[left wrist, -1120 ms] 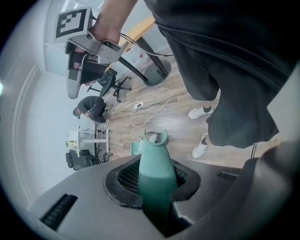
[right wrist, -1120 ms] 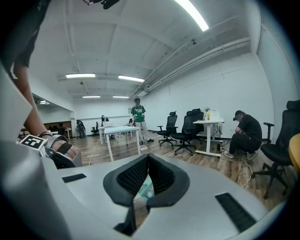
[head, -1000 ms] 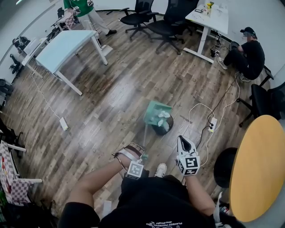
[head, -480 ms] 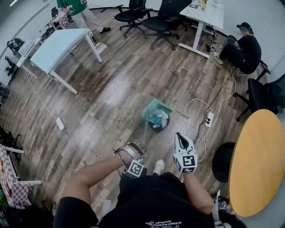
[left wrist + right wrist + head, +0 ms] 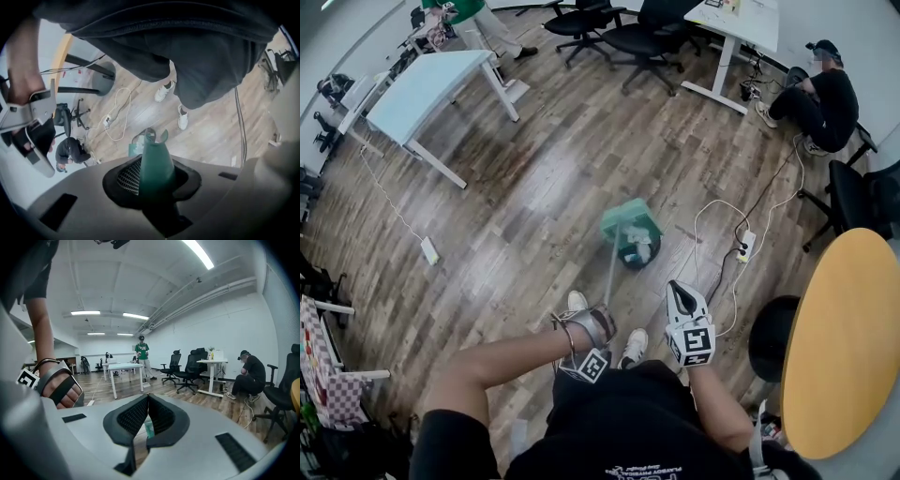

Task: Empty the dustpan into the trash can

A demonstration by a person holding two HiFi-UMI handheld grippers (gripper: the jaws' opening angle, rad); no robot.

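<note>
Dustpan [image 5: 630,221] hangs over trash can [image 5: 639,251], which sits on floor [image 5: 534,216] just ahead of the person. Pan end is low, prob. so contents slide in, i.e. the tipping step. Long axis = handle [image 5: 157,171]: it runs from L gripper [image 5: 600,321] near the body, fwd & down to the pan. Pan's open edge seems to face the can. L jaws clamp handle top and have just been easing apart a bit, handle between them. R gripper [image 5: 679,292] closed, empty, parked aside w/ no job.

Brown wood-plank floor [image 5: 544,187] is gleaming glossy, reflecting light; teal plastic long-handled dustpan [image 5: 628,217] is looking smooth, semi-matt; round yellow tabletop [image 5: 844,347] is appearing smooth, matt
</note>
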